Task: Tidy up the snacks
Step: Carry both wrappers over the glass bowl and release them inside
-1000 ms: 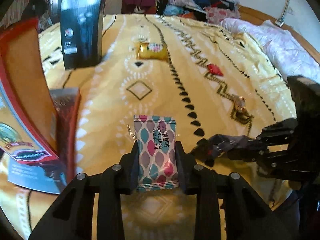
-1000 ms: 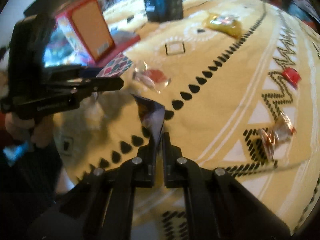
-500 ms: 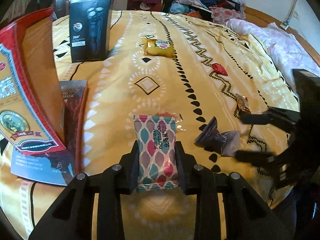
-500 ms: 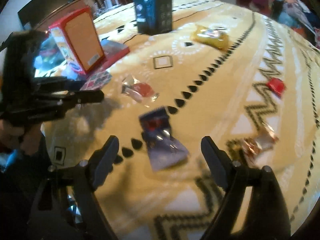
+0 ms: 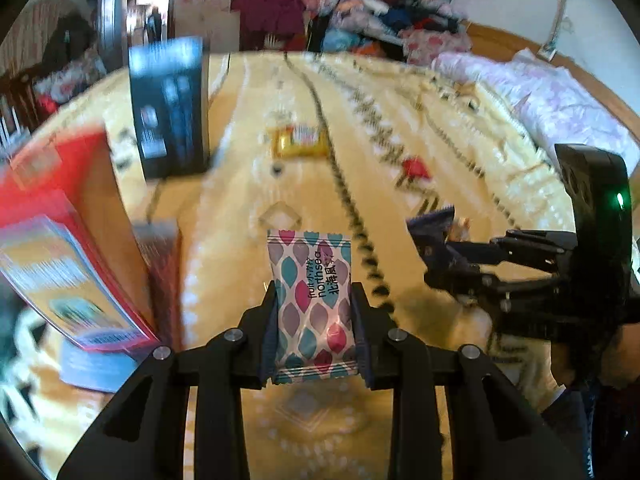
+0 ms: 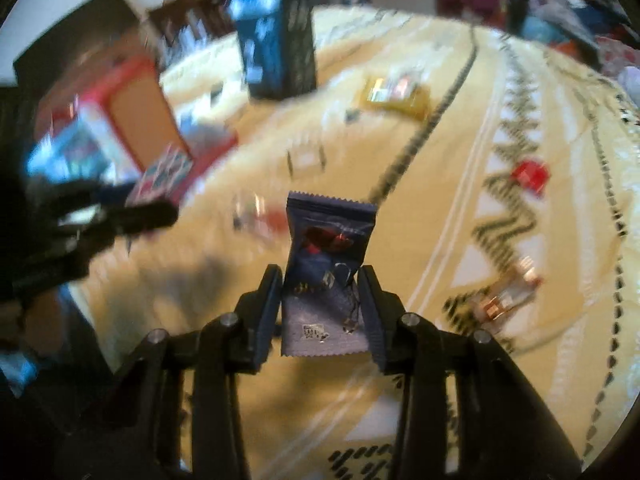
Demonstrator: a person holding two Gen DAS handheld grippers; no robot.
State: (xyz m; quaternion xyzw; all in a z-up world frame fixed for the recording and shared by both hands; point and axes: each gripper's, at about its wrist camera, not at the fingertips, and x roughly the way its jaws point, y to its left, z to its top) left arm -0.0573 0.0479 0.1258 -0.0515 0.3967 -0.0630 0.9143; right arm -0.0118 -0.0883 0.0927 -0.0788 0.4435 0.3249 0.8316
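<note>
Our left gripper [image 5: 312, 316] clamps the leaf-patterned northsea packet [image 5: 310, 304] upright between its fingers, lifted above the yellow patterned bedspread [image 5: 400, 120]. Our right gripper [image 6: 322, 312] pinches a dark blue snack packet [image 6: 326, 276] the same way (something red shows on its face). On the bedspread we see a yellow packet [image 6: 394, 94], a small red candy [image 6: 530, 174] and a clear-wrapped candy [image 6: 504, 300] lying well apart. A dark box [image 5: 170, 106] and a red box [image 5: 68, 236] stand at the left, both blurred.

I'm seeing warm daylight on the yellow patterned bedspread [image 5: 248, 184], heavy motion blur around the tall dark blue box [image 6: 276, 40], sharper beneath it near my lenses, fisheye corners black.
</note>
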